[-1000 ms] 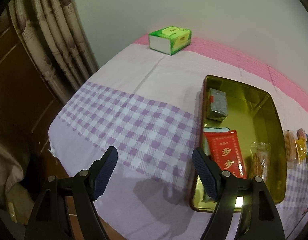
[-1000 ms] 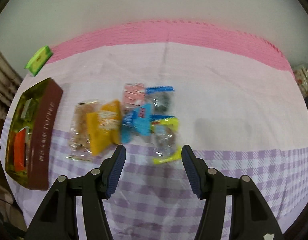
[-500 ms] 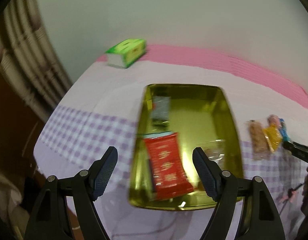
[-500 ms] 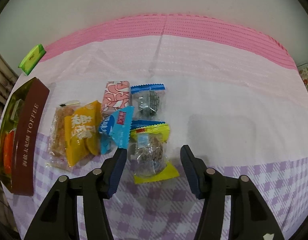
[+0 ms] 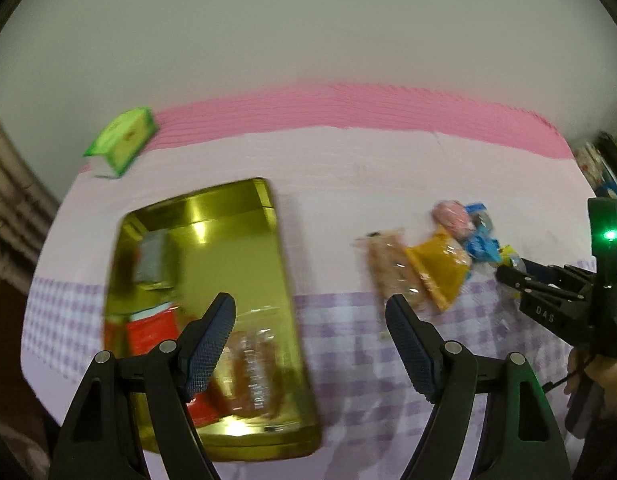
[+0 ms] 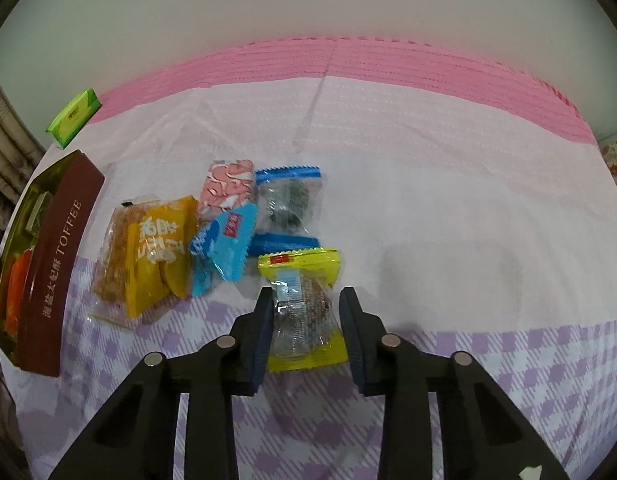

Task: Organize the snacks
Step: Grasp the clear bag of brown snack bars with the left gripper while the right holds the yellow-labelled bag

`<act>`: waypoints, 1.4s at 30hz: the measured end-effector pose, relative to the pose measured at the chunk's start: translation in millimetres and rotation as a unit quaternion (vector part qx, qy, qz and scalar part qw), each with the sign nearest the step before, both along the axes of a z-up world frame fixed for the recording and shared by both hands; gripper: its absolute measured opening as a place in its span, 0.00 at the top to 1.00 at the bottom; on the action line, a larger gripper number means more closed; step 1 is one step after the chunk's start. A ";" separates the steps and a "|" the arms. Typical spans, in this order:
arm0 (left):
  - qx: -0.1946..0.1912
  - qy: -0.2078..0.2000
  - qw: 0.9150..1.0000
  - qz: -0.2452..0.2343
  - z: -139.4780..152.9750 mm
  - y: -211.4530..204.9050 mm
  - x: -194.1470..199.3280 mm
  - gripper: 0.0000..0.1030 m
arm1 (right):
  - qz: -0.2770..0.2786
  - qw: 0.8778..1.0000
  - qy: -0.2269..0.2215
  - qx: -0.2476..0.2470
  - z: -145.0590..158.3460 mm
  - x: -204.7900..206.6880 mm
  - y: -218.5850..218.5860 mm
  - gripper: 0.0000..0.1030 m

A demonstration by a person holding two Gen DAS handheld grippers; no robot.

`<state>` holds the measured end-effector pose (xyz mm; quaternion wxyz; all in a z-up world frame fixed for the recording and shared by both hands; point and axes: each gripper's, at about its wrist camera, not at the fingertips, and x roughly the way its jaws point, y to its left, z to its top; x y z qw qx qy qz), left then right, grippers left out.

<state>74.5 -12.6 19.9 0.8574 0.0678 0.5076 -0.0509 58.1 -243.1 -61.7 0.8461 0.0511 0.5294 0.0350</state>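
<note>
My right gripper (image 6: 304, 296) is closing on a clear snack packet with yellow ends (image 6: 304, 308) that lies on the checked cloth, its pads against the packet's sides. Beside it lies a pile of snacks: an orange packet (image 6: 160, 248), a blue one (image 6: 228, 240), a pink one (image 6: 228, 188) and a clear packet with blue ends (image 6: 288, 196). The gold toffee tin (image 5: 236, 208) holds a red packet (image 5: 148, 332) and other snacks. My left gripper (image 5: 308, 300) hangs open and empty over the tin's right rim. In the left wrist view the right gripper (image 5: 508, 276) shows at the pile's right end.
A green tissue box (image 5: 122, 144) stands at the back left of the table near the wall. The pink and purple-checked cloth (image 6: 448, 208) covers the table. A curtain (image 5: 4, 184) hangs at the far left. The tin's brown side wall (image 6: 56, 264) faces the snack pile.
The left gripper swept right from the bare cloth to the tin's right rim, staying open. The right gripper sank a little onto the yellow-ended packet and its jaws narrowed around it.
</note>
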 end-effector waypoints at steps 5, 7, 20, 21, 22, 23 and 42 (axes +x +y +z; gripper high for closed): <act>0.004 0.038 0.999 -0.019 -19.5 -24.2 13.1 0.25 | -0.012 1.000 0.012 0.014 0.7 -20.3 -15.0 0.71; 0.007 0.052 0.998 -0.021 -27.5 -30.4 18.2 0.25 | -0.018 0.999 0.014 0.022 0.8 -27.2 -20.0 0.71; 0.036 0.090 0.995 -0.023 -64.0 -57.9 36.3 0.26 | -0.029 0.998 0.017 0.051 1.7 -29.0 -29.2 0.70; 0.036 0.093 0.995 -0.023 -65.7 -59.0 37.5 0.26 | -0.030 0.998 0.017 0.054 2.3 -28.7 -29.6 0.70; 0.035 0.095 0.995 -0.025 -67.5 -60.8 39.7 0.26 | -0.031 0.998 0.018 0.056 2.5 -28.9 -30.0 0.70; 0.036 0.097 0.994 -0.026 -69.2 -62.5 42.3 0.26 | -0.030 0.998 0.018 0.057 2.4 -30.0 -29.7 0.70; 0.002 0.113 0.994 -0.001 -90.1 -63.1 71.1 0.49 | -0.024 0.998 0.020 0.056 2.7 -29.2 -29.0 0.70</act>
